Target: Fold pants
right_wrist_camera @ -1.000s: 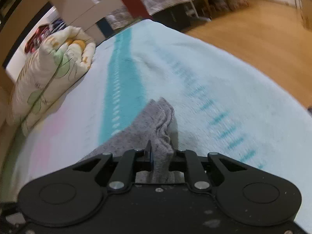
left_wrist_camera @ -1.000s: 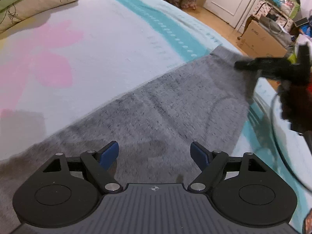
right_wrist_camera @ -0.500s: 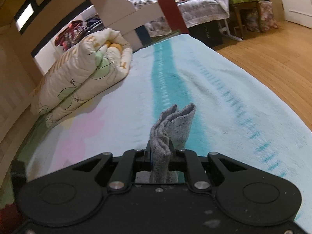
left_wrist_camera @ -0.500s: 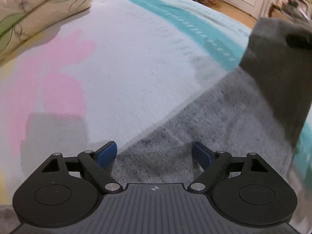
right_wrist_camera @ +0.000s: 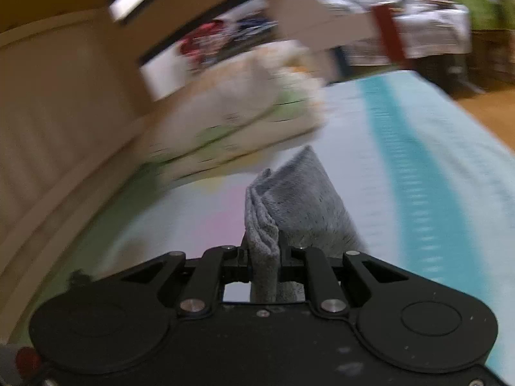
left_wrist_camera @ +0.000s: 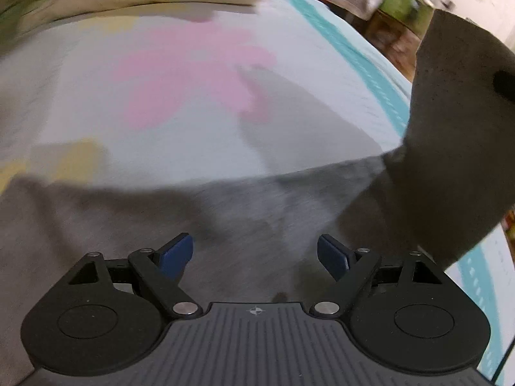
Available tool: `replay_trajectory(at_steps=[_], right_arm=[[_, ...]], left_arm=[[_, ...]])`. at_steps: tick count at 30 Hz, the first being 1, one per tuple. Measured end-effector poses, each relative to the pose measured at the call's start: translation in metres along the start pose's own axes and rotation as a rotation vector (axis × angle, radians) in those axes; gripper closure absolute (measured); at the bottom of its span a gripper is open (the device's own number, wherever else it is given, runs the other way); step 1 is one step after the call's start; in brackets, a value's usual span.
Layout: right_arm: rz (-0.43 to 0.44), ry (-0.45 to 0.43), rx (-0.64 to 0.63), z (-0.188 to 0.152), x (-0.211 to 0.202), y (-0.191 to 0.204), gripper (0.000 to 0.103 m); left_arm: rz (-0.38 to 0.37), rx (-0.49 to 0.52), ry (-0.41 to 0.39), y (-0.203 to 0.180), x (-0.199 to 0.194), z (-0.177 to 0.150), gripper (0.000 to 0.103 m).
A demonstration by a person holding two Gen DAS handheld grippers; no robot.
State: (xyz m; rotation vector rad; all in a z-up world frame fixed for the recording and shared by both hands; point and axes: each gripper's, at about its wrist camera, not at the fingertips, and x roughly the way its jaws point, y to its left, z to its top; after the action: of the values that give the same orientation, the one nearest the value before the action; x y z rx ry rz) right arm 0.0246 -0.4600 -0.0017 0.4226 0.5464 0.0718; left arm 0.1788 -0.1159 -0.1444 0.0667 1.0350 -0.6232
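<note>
Right wrist: hand-held gripper (right_wrist_camera: 264, 254) pinching pants (right_wrist_camera: 302, 206)

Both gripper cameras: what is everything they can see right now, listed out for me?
pants: one pair, grey, lying on the bed, one end lifted up at the right.
bed cover: one, pale with pink patches and a teal stripe, under the pants.
folded quilt: one, cream with green print, at the far end of the bed.
wooden floor: tan, right of the bed.
cluttered furniture: blurred, across the room.
left gripper: one, black with blue fingers, spread apart above the flat pants.
right gripper: one, black, pinching the lifted pants end.
</note>
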Motion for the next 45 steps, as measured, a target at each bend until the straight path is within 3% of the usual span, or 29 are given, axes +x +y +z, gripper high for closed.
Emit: replay_trajectory(at_steps=[3,7,9,13,14,17,23,26,29,31,32,34,38,41,45], right_arm=[[0.08,0.052,-0.064,-0.029,0.022,0.05,0.089],[0.113,0.177,-0.179,-0.081,0.065,0.095,0.089],[0.133,0.247,-0.212,-0.107,0.085,0.11,0.089],[0.132,0.299,-0.339,-0.141,0.103,0.134,0.086],[0.127,0.311,-0.35,-0.145,0.106,0.136,0.082],[0.174,0.39,-0.38,-0.154,0.113,0.143,0.05],[0.308,0.354,-0.46,-0.152,0.071,0.146,0.05],[0.238,0.284,-0.456,-0.136,0.056,0.129,0.05],[0.097,0.262,-0.388,-0.116,0.063,0.104,0.053],[0.025,0.28,-0.36,-0.106,0.074,0.089,0.095],[-0.017,0.287,-0.367,-0.105,0.08,0.083,0.099],[-0.024,0.328,-0.364,-0.11,0.091,0.082,0.1],[0.042,0.452,-0.392,-0.147,0.103,0.092,0.099],[0.156,0.472,-0.437,-0.159,0.101,0.109,0.098],[0.148,0.419,-0.475,-0.152,0.086,0.117,0.097]], left_arm=[[0.052,-0.09,-0.038,0.031,-0.025,-0.013,0.019],[0.123,-0.19,-0.08,0.066,-0.051,-0.027,0.019],[0.135,-0.21,-0.084,0.072,-0.055,-0.03,0.019],[0.145,-0.214,-0.088,0.077,-0.06,-0.031,0.019],[0.143,-0.217,-0.092,0.077,-0.06,-0.029,0.019],[0.138,-0.218,-0.112,0.077,-0.064,-0.028,0.019],[0.104,-0.17,-0.146,0.061,-0.07,-0.017,0.018],[0.061,-0.124,-0.13,0.045,-0.063,-0.016,0.018],[0.033,-0.044,-0.102,0.022,-0.051,-0.017,0.018],[0.017,0.003,-0.081,0.009,-0.045,-0.022,0.018],[0.011,0.023,-0.074,0.003,-0.043,-0.025,0.018],[0.006,0.055,-0.063,-0.005,-0.04,-0.032,0.018],[-0.002,0.072,-0.044,-0.011,-0.036,-0.037,0.018],[-0.01,0.085,-0.032,-0.014,-0.03,-0.036,0.018],[-0.015,0.081,-0.026,-0.017,-0.027,-0.039,0.018]])
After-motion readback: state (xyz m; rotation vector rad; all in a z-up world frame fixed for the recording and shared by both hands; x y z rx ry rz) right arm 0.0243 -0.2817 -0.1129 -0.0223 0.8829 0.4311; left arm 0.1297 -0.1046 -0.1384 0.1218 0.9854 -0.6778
